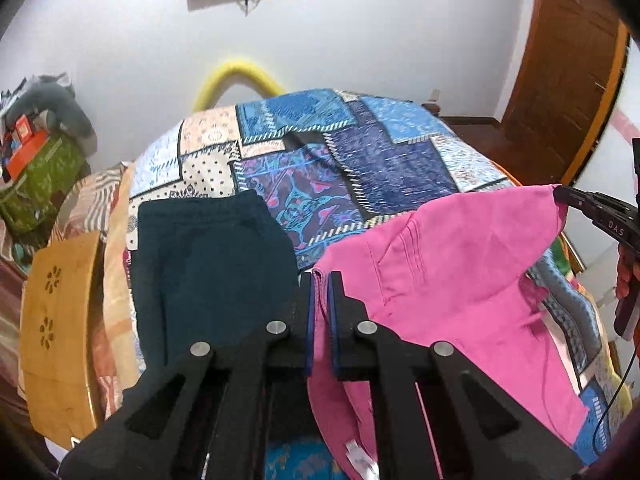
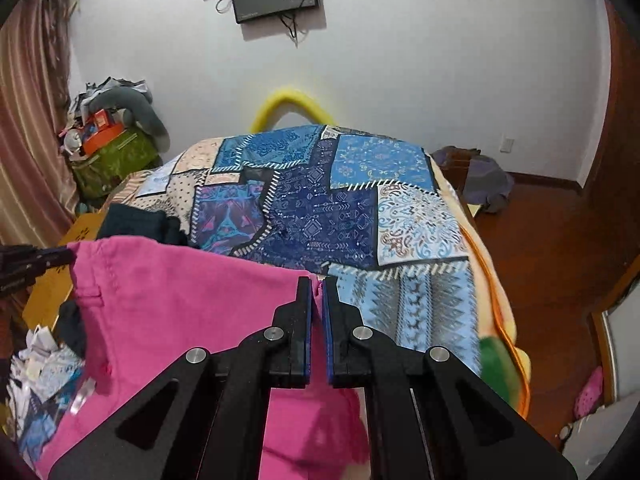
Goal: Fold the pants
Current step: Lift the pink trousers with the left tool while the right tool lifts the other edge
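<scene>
My left gripper [image 1: 322,280] is clamped tight on one corner of the pink pants [image 1: 440,280], the fabric edge pinched between its blue pads, and my right gripper [image 2: 318,284] is clamped just as tight on the opposite corner of the same waistband. Between the two grips the pink pants hang stretched in the air above the patchwork bedspread [image 2: 340,208], their top edge sagging a little in the middle and the rest of the cloth dropping down toward me. From my left wrist camera I see the right gripper at the far right end of the waistband; from my right wrist camera the left one shows at the far left end. A dark teal garment [image 1: 208,264] lies flat on the bedspread, on its near left part, just left of the pants. A yellow curved bar [image 2: 290,106] rises behind the bedspread's far edge against the white wall. A wooden stool [image 1: 60,320] stands off the bedspread's left side, and a green bag [image 2: 114,164] piled with clutter sits beyond its far left corner.
</scene>
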Available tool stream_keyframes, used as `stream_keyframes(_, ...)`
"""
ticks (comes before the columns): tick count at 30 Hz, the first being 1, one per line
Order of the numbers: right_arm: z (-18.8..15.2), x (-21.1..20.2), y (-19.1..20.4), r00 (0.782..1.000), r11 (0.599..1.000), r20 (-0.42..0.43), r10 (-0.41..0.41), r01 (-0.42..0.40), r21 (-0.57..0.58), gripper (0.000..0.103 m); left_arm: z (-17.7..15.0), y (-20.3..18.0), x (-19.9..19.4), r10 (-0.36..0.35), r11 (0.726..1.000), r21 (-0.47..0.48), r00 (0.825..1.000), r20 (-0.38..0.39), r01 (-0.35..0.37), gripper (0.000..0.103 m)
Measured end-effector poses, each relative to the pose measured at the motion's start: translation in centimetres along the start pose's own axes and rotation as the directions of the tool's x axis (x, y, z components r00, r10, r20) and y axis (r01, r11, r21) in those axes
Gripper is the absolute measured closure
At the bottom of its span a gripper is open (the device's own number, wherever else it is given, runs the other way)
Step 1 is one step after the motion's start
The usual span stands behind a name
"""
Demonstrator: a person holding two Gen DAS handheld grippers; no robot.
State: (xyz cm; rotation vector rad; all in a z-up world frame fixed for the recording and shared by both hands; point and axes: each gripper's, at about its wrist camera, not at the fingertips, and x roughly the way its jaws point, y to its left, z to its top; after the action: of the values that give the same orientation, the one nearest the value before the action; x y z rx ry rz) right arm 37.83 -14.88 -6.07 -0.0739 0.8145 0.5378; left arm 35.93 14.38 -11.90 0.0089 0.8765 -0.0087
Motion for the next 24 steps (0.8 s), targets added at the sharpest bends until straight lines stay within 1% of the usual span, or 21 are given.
stream_keyframes(4,-1.9,-2.5,0.3,1.000,1.000,0.005,0.001,-0.001,-0.013,0.099,-1.5,-1.7,-2.7,-0.008,0.999,0.039,1.000,0.021,0.008,0.097)
stream_keyframes(8,-4.2,-4.8,0.5,1.000,1.000,0.003,0.010,-0.010,-0.023,0.099,-3.9,-3.5,-5.2,-0.009,0.997,0.080,1.000,0.029,0.007,0.098)
stream_keyframes(13,-7.2,-7.0,0.7,1.000,0.999,-0.009,0.012,-0.012,-0.046,0.099,-7.0,-4.5,-7.5,-0.012,0.996,0.092,0.999,0.032,0.009,0.100)
stream_keyframes(16,-9.1,-8.0,1.0,1.000,0.998,-0.023,0.016,-0.017,-0.059,0.099,-9.0,-4.7,-8.3,-0.028,0.997,0.079,0.999,0.017,0.027,0.100)
stream_keyframes(20,-11.9,-8.5,1.7,0.998,0.996,-0.061,0.017,-0.022,-0.085,0.099,-12.2,-5.0,-8.7,-0.058,0.996,0.062,0.998,-0.026,0.059,0.100)
stream_keyframes(24,-15.1,-8.4,2.1,0.993,0.996,-0.119,0.015,-0.026,-0.090,0.099,-15.1,-5.7,-8.7,-0.064,0.995,0.078,0.996,-0.068,0.069,0.100)
